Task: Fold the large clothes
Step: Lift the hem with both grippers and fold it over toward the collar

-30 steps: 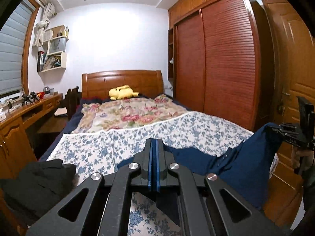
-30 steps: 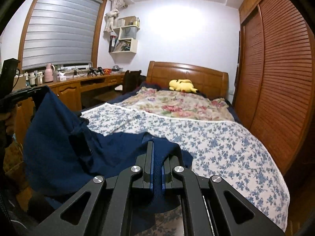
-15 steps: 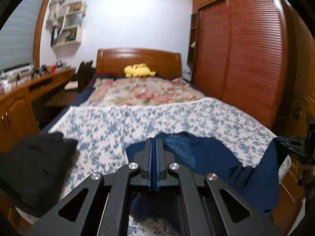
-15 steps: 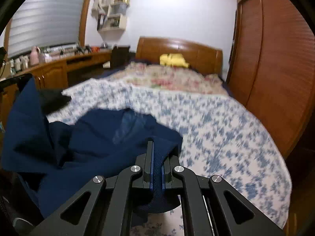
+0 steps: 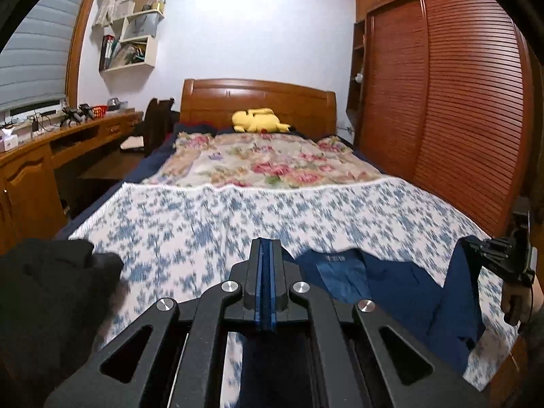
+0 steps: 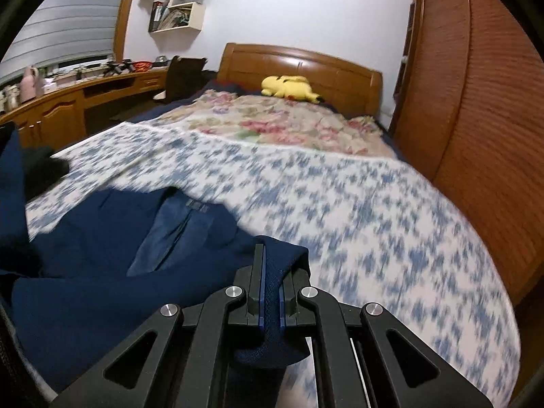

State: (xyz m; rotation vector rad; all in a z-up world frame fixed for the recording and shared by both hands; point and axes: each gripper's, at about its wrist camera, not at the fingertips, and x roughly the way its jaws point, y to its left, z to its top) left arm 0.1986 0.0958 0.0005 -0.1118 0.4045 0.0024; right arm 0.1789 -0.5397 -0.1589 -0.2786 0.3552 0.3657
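Observation:
A navy blue jacket (image 6: 102, 272) lies at the foot of the bed (image 6: 374, 210), lining and collar label facing up; it also shows in the left wrist view (image 5: 391, 282). My right gripper (image 6: 270, 272) is shut on a fold of the jacket's edge, low over the blue-flowered bedspread. My left gripper (image 5: 267, 272) is shut, with dark jacket cloth hanging below its closed jaws. The right gripper shows at the right edge of the left wrist view (image 5: 499, 255), with the jacket hanging from it.
A black garment (image 5: 44, 292) lies on the bed's left front corner. A yellow plush toy (image 5: 258, 120) rests by the headboard. A wooden desk (image 5: 51, 156) with a chair runs along the left; a louvred wardrobe (image 5: 459, 102) stands on the right.
Both grippers have come down and forward with the jacket; it now lies spread on the bedspread instead of hanging in the air between them.

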